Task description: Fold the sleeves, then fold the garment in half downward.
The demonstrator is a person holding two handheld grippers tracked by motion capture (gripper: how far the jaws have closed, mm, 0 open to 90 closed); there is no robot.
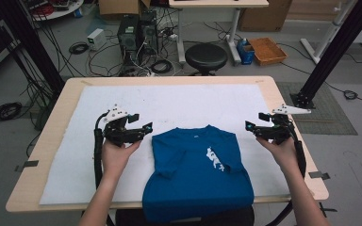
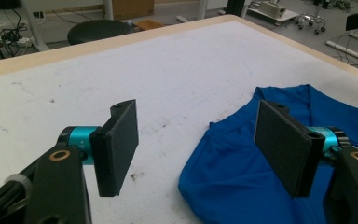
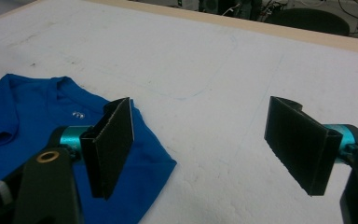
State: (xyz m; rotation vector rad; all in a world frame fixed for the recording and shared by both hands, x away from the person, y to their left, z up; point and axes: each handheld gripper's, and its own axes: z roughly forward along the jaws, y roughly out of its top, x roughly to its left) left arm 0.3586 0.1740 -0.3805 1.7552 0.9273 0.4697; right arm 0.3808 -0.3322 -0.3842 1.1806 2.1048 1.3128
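1. Containers: orange tray on the floor past the table, contents too small to tell; blue bin just beside it.
2. Blue T-shirt lies flat on the white mat, near edge, centre; bottom hem hangs over the table edge. White print on the chest, small white mark at the collar. Left sleeve folded in over the body, wrinkled.
3. Left gripper just beside the shirt's left shoulder, apart from the cloth; jaws wide apart, holding nothing. In the left gripper view the gripper hangs over the mat and the shirt edge.
4. Right gripper near the shirt's right shoulder, jaws wide apart, nothing held. In the right gripper view the gripper is over bare mat, shirt behind its one jaw.
5. Around: wooden table, black stool, computer towers, loose cables, black frame posts.
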